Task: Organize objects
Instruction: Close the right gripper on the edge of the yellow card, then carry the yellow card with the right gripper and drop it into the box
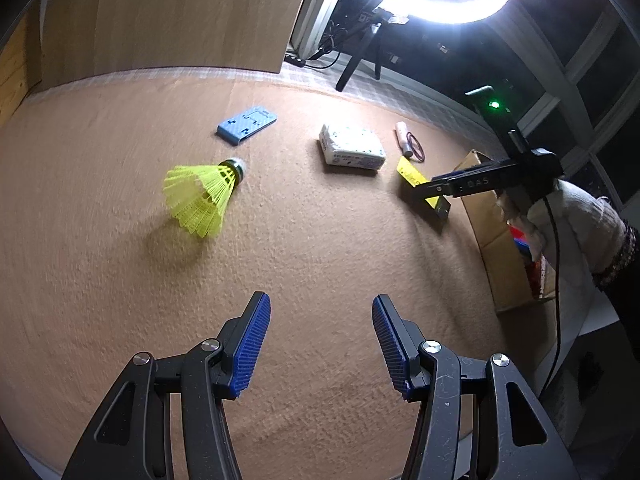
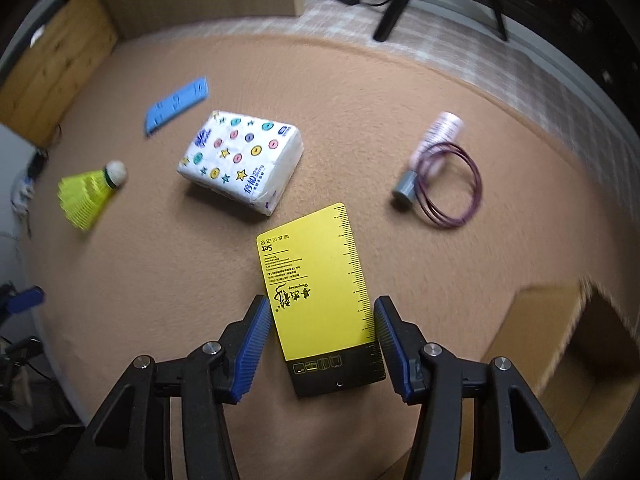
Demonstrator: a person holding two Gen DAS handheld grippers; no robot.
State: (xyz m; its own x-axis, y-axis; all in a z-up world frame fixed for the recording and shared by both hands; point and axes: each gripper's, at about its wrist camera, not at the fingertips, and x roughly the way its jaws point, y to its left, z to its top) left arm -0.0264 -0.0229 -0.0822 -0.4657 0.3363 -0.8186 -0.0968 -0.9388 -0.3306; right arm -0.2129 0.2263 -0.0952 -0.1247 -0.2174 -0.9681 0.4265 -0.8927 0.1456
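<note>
The right gripper [image 2: 319, 342] is wide open, holding nothing; the yellow card [image 2: 316, 276] lies flat between its pads, long axis pointing away from it. The left gripper [image 1: 321, 342], also open and empty, is farther.

yellow shuttlecock [image 1: 200, 199] – blue-padded tool [image 1: 321, 346]

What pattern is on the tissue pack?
White tissue pack with coloured dots and stars; right wrist view shows it best.

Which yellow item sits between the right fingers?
The flat yellow card, ruler-edged, with a black end; the yellow shuttlecock lies far off to the left.
</note>
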